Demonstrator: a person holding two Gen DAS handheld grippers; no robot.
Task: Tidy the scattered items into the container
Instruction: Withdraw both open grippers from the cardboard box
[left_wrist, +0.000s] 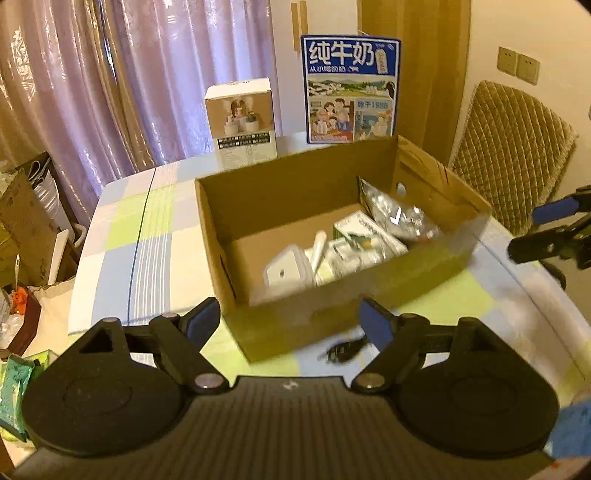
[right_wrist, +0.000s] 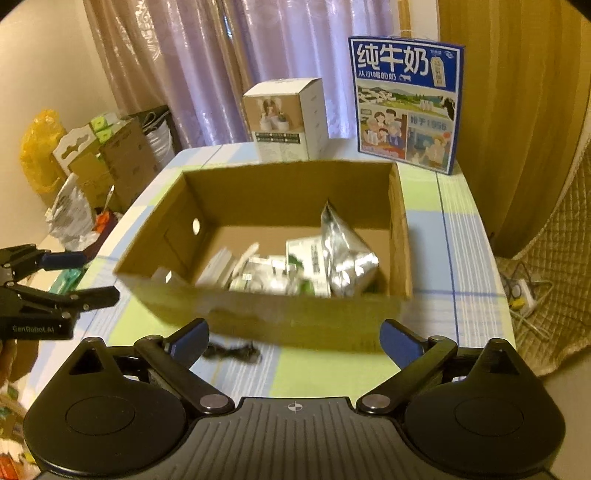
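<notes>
An open cardboard box (left_wrist: 295, 325) stands on the checked tablecloth (left_wrist: 147, 236). Inside it lie a silver foil bag (left_wrist: 399, 214), green-and-white packets (left_wrist: 365, 236), a white tube (left_wrist: 318, 247) and a white plastic tub (left_wrist: 286, 271). A small black cable (left_wrist: 345, 350) lies on the cloth just in front of the box's near wall. My left gripper (left_wrist: 290, 321) hangs open over that near wall and holds nothing. My right gripper (right_wrist: 294, 341) is open too, wide, with the cable (right_wrist: 231, 352) near its left finger. Each gripper shows at the edge of the other's view.
A blue milk carton (left_wrist: 351, 88) and a white product box (left_wrist: 242, 118) stand behind the cardboard box. A quilted chair (left_wrist: 513, 158) is at the right. Green packets (left_wrist: 14, 391) lie at the left table edge. Boxes and bags (right_wrist: 110, 155) crowd the floor on the left.
</notes>
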